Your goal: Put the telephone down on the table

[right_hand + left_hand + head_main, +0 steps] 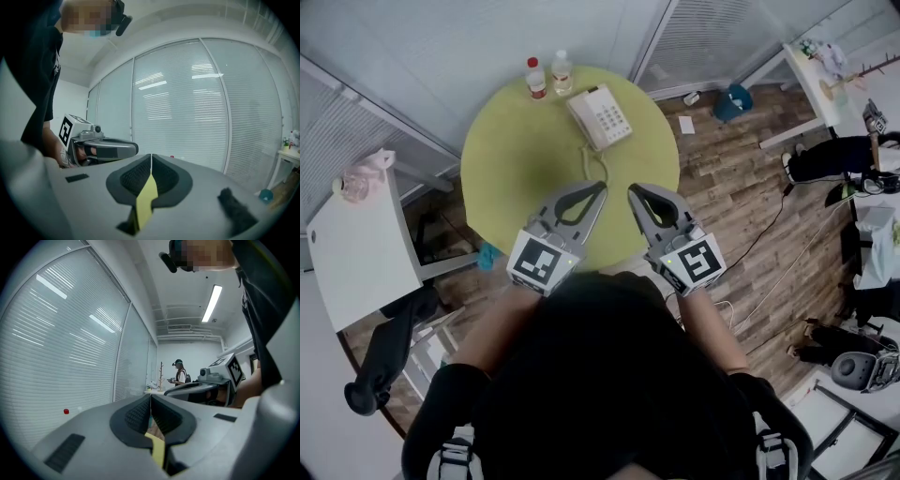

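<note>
The white telephone [599, 117] is seen lying flat on the far part of the round green table [516, 159], near a red-capped bottle [536, 79] and a clear bottle [562, 72]. Its cord [592, 167] is trailed toward the near edge. The left gripper [598, 187] and right gripper [634, 192] are held side by side over that edge, both clenched on nothing, apart from the telephone.

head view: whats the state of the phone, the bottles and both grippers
telephone: lying flat on the green table, not held
red-capped bottle: upright, capped
white-capped bottle: upright, capped
left gripper: shut, empty
right gripper: shut, empty
</note>
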Motion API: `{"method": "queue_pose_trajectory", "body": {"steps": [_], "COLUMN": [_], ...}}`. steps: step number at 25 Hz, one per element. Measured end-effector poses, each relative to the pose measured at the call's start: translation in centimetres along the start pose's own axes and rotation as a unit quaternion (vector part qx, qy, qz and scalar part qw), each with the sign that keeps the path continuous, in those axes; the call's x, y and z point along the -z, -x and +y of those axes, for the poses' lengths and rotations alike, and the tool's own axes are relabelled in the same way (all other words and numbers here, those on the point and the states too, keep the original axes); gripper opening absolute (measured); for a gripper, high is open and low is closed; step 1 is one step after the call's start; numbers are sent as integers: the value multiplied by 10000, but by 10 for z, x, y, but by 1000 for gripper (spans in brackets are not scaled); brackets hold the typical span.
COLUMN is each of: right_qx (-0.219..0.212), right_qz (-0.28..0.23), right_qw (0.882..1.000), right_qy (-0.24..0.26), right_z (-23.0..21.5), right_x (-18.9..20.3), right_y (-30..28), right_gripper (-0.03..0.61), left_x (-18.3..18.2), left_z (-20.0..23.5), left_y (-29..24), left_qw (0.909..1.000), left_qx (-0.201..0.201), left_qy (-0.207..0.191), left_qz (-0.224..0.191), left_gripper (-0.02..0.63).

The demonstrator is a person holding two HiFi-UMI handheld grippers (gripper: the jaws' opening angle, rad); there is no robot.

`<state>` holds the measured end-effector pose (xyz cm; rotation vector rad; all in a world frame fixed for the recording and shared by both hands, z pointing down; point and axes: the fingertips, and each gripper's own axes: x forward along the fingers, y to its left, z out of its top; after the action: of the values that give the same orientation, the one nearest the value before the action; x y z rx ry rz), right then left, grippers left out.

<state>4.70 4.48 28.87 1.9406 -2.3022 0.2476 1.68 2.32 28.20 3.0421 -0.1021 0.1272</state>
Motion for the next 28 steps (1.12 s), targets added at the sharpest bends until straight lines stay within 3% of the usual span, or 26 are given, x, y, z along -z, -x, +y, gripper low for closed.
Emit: {"method": "queue_pose_trajectory", "body": {"steps": [9,16,28], "right_qx": [-195,-619,-1552], "right_qz": [277,503,782], "right_qw": [9994,9968,9846], "right_qy": [25,40,198], "right_z": [-13,-51,-135], "right_x": [15,25,44], "right_y": [-28,-51,-108], "right_gripper": [20,19,20], "left_x": [7,16,31], "left_z": [32,55,98], "left_y": [-8,-36,-94], "left_qw": [9996,9960,9721], "left_qx": [-256,-880,-2308], "left_qy": [119,124,337], "left_qz": [31,111,236], "left_gripper": [14,14,14]}}
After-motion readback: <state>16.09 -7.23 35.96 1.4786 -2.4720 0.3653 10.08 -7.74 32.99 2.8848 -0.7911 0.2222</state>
